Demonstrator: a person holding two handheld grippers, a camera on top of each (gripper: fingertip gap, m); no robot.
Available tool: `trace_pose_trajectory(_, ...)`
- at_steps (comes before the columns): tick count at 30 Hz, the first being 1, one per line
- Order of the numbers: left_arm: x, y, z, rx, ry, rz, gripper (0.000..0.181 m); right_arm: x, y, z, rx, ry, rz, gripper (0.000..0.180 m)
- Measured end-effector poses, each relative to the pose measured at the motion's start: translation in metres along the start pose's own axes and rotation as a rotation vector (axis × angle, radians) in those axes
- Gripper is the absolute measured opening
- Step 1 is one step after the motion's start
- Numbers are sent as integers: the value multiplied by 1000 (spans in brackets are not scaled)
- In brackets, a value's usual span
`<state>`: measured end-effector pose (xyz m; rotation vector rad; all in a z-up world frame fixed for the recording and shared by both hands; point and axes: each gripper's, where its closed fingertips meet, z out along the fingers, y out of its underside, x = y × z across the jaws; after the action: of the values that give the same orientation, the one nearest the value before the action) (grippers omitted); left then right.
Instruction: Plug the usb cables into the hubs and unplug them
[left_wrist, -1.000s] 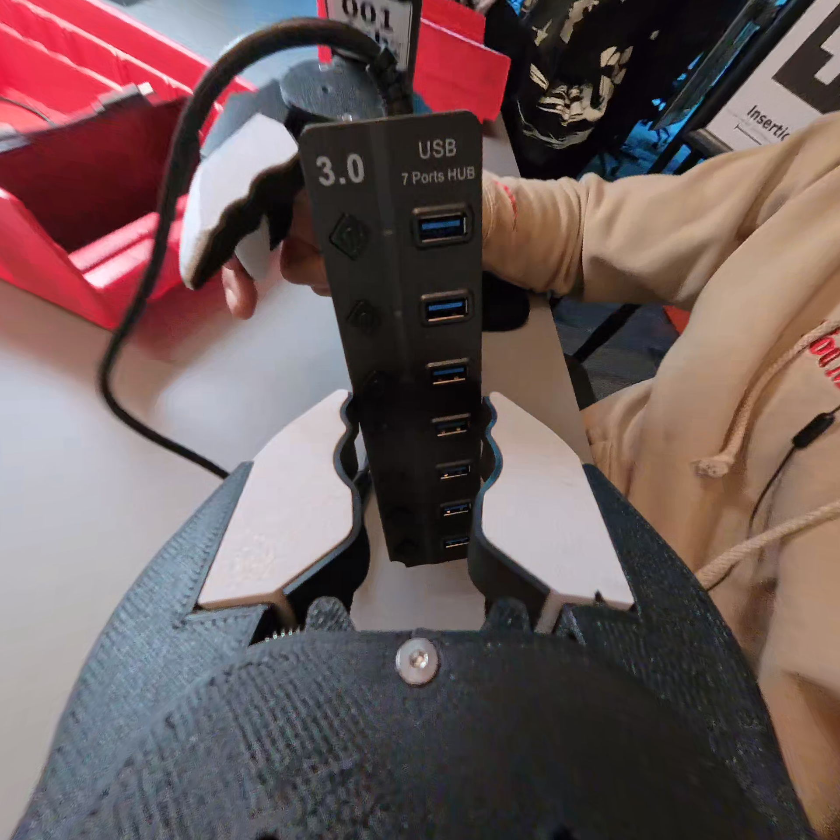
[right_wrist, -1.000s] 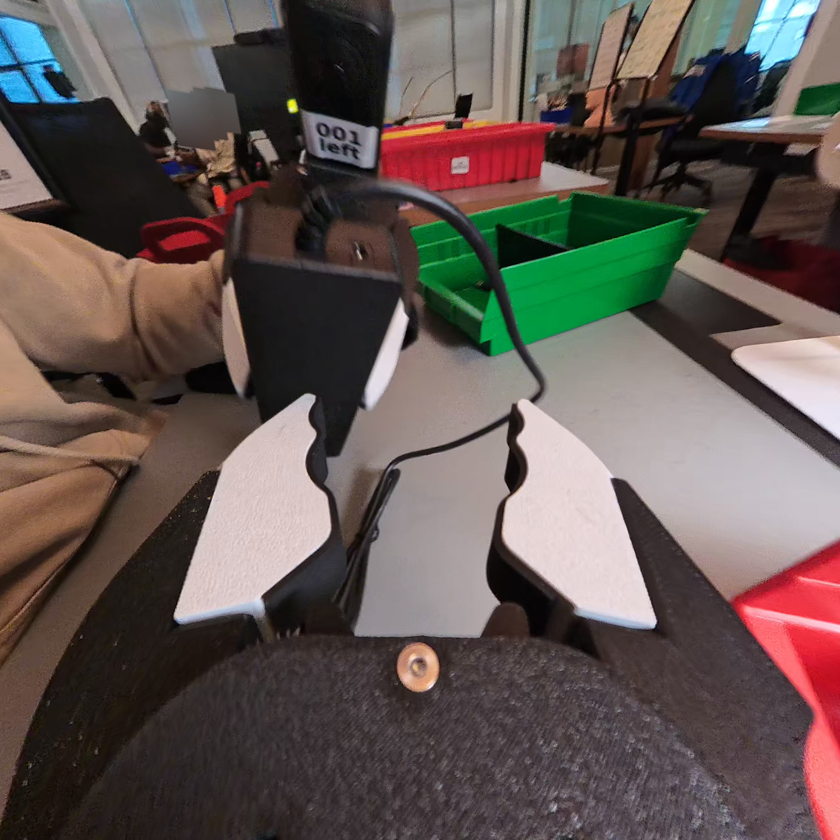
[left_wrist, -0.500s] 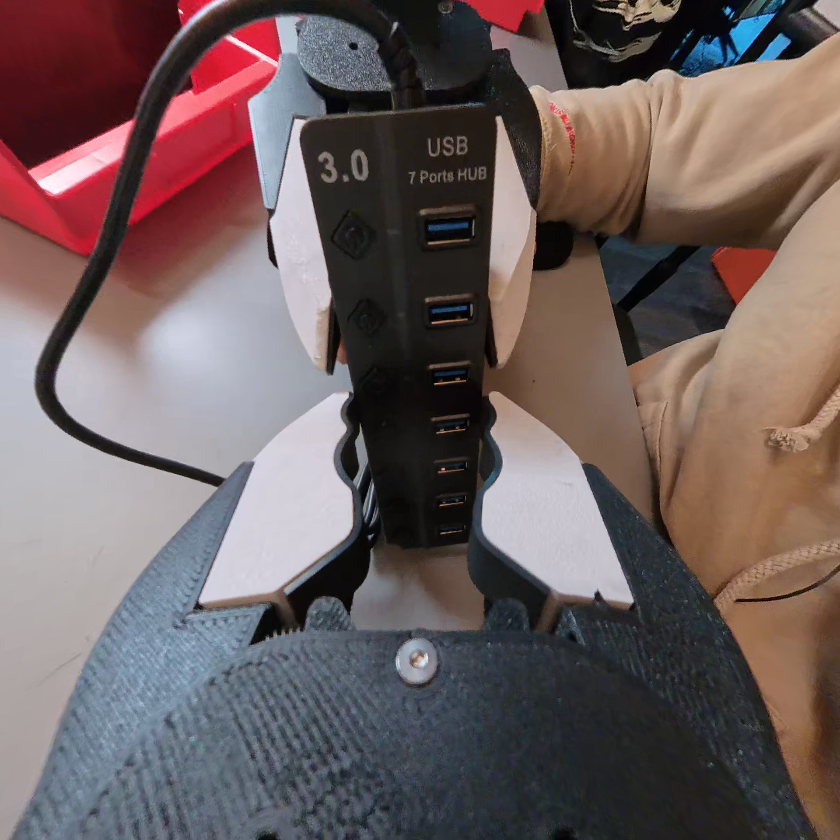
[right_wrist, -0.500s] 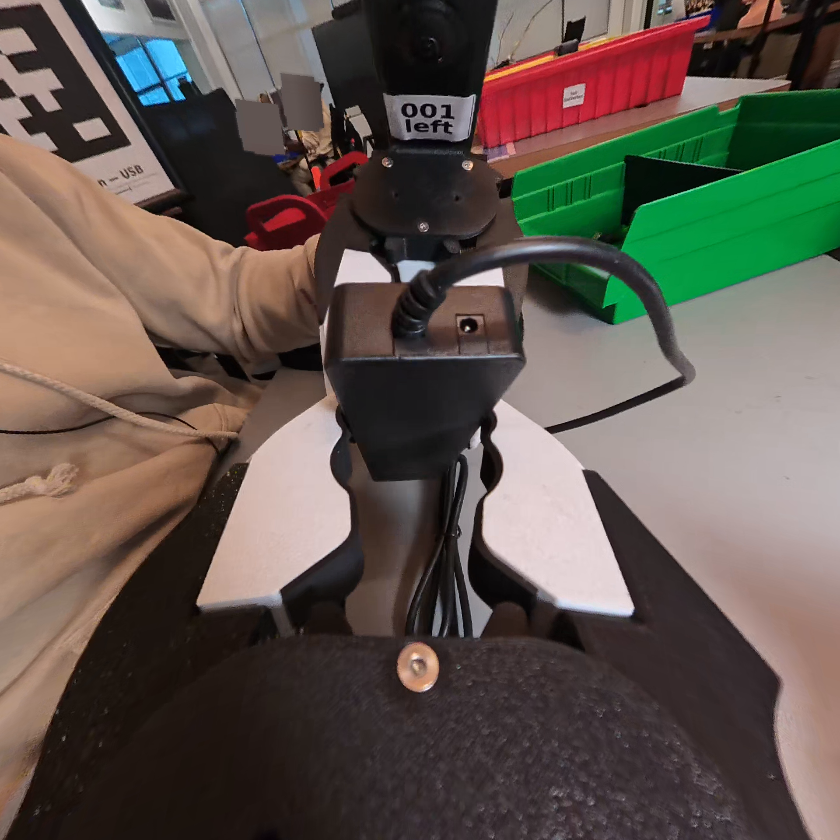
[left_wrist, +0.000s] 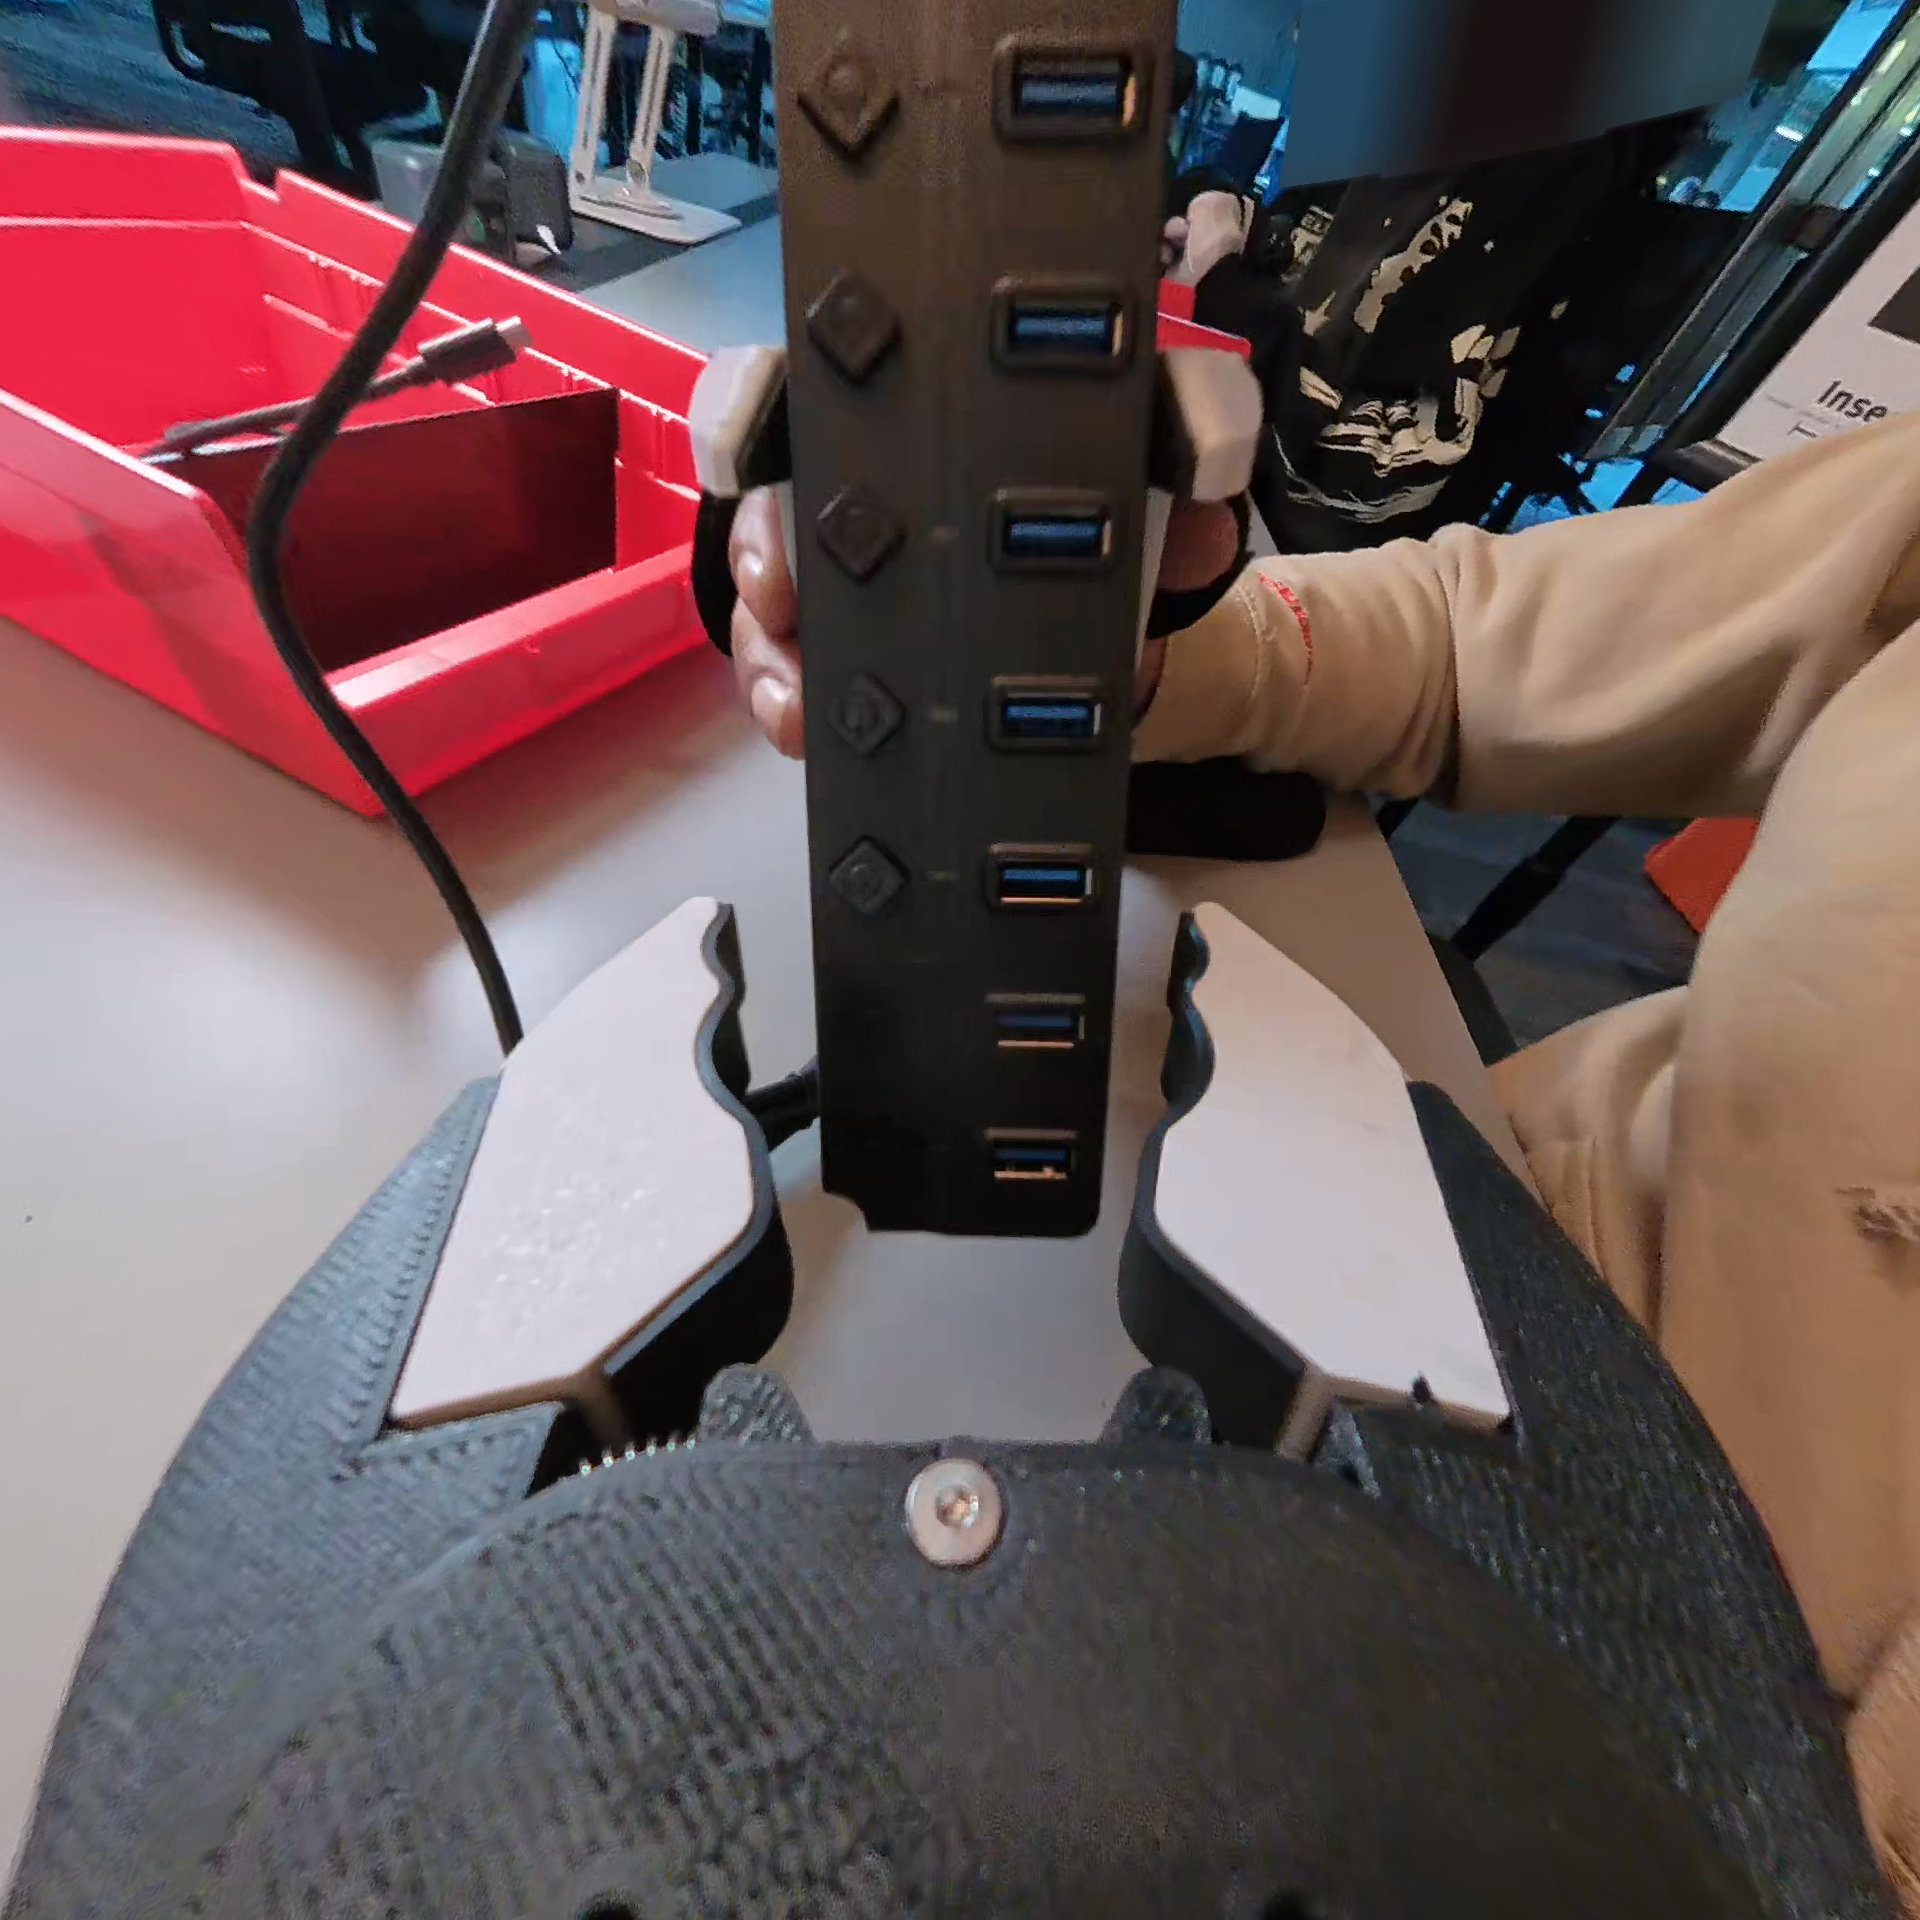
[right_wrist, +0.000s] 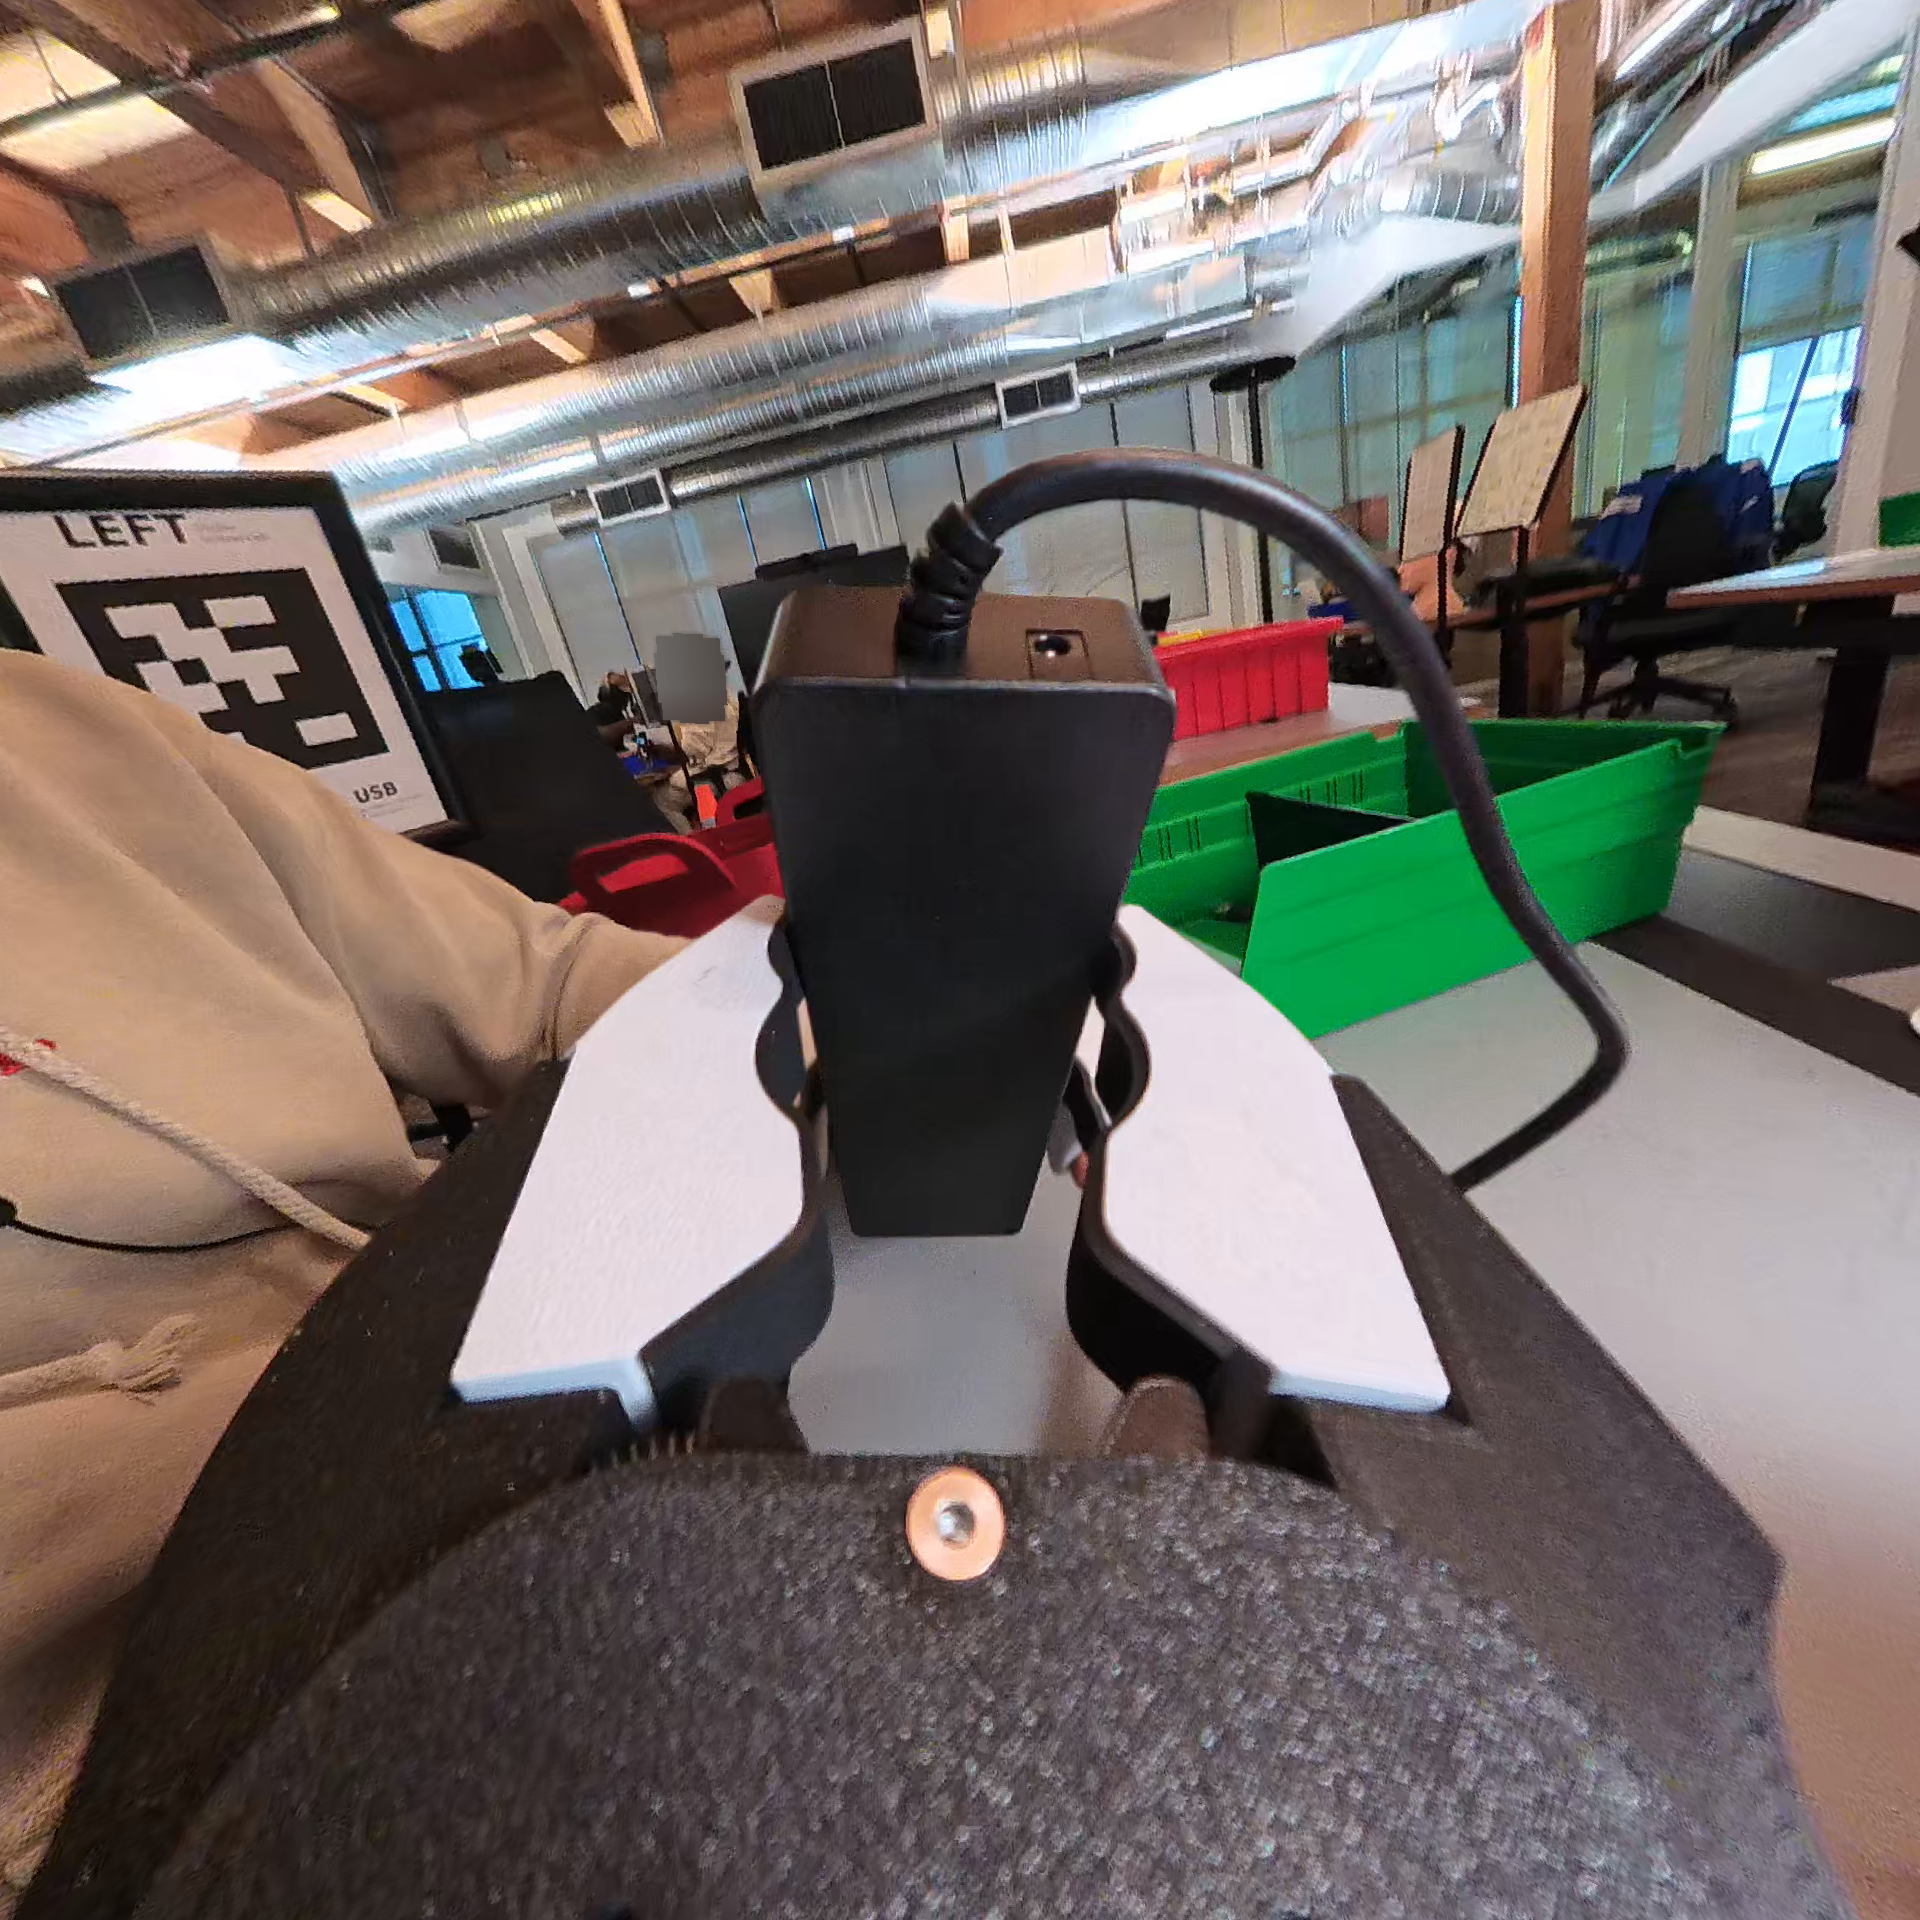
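A long black USB hub (left_wrist: 935, 623) with several blue ports stands lengthwise between both grippers. My right gripper (right_wrist: 956, 935) is shut on the hub (right_wrist: 956, 790) near its lower end. Its white fingers (left_wrist: 732, 416) clamp both sides of the hub in the left wrist view. My left gripper (left_wrist: 956, 935) is open, with the hub's near end between its fingers and a gap on each side. The hub's own black cable (left_wrist: 312, 644) leaves its top end (right_wrist: 1455, 748) and loops down to the table.
A red bin (left_wrist: 499, 686) at the left holds a loose USB cable (left_wrist: 457, 348). A green bin (right_wrist: 1455, 904) sits on the grey table (left_wrist: 208, 1039). The person's beige sleeve (left_wrist: 1455, 665) is at the right. A marker sign (right_wrist: 208, 644) stands behind.
My right gripper closed on the hub and tilted up with it. My left gripper opened and let go of the hub, whose near end now sits loose between its fingers.
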<state>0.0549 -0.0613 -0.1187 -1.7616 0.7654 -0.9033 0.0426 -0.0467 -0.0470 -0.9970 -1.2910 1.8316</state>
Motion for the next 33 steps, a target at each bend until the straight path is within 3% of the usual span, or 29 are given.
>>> trace_pose_trajectory(3,4,2,5,-12,-3,39,58,-3,0,3,5,0,-17,54)
trace_pose_trajectory(10,-6,-12,-28,15,-16,41,55,5,23,4,-116,-1,23,56)
trace_pose_trajectory(15,-1,-8,-20,6,-5,36,55,-1,45,17,-212,26,8,63)
trace_pose_trajectory(22,-7,-3,-2,20,-140,17,55,12,41,14,-173,103,32,62)
trace_pose_trajectory(33,-12,-2,1,25,-222,36,55,16,36,12,-136,98,73,62)
